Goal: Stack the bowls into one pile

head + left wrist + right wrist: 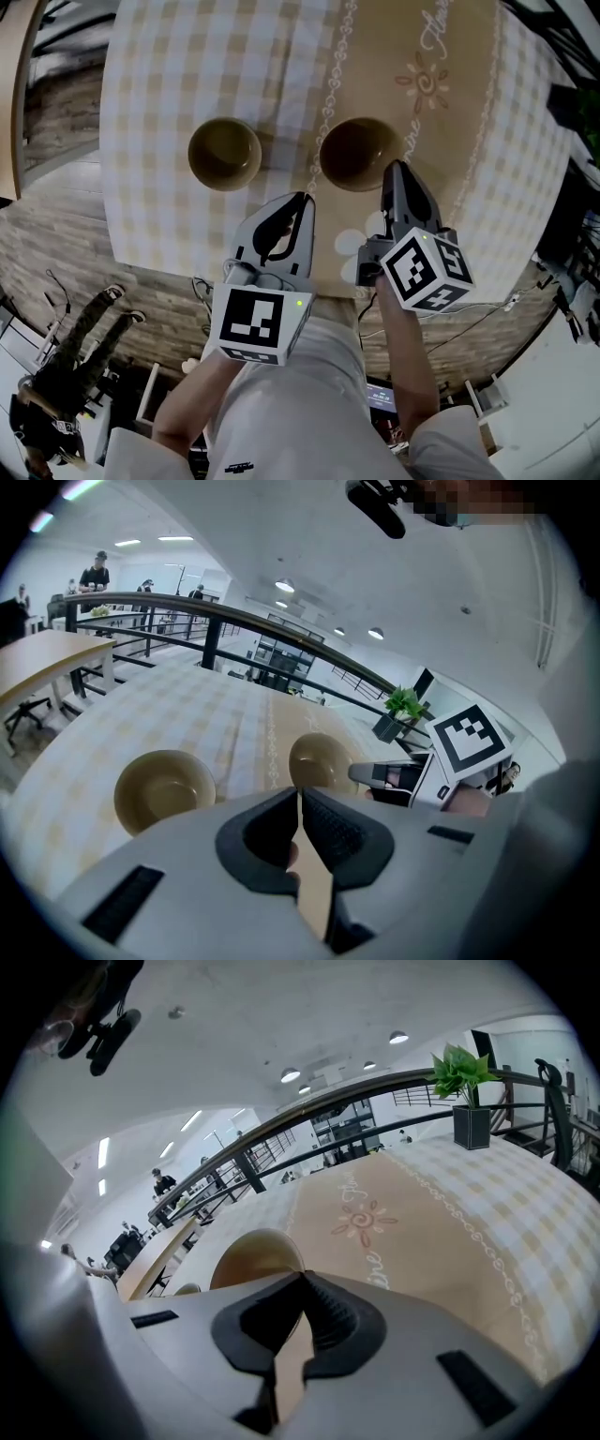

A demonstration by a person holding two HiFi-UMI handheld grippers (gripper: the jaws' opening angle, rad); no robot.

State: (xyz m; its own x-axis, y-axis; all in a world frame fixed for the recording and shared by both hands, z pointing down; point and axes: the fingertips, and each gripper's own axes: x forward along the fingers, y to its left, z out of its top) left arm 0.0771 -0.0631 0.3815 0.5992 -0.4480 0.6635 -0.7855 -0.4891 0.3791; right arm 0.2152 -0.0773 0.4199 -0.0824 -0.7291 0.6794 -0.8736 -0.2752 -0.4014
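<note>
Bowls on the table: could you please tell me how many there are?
2. The left bowl sits on the checked cloth; the right bowl on the tan centre strip, just ahead of the right gripper. None seems hidden.

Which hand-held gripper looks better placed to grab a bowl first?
Probably the right. The right hand-held gripper has its tips at the near rim of the right bowl, while the left hand-held gripper points into the gap between bowls, short of the left bowl. Both are shut and must open first.
</note>
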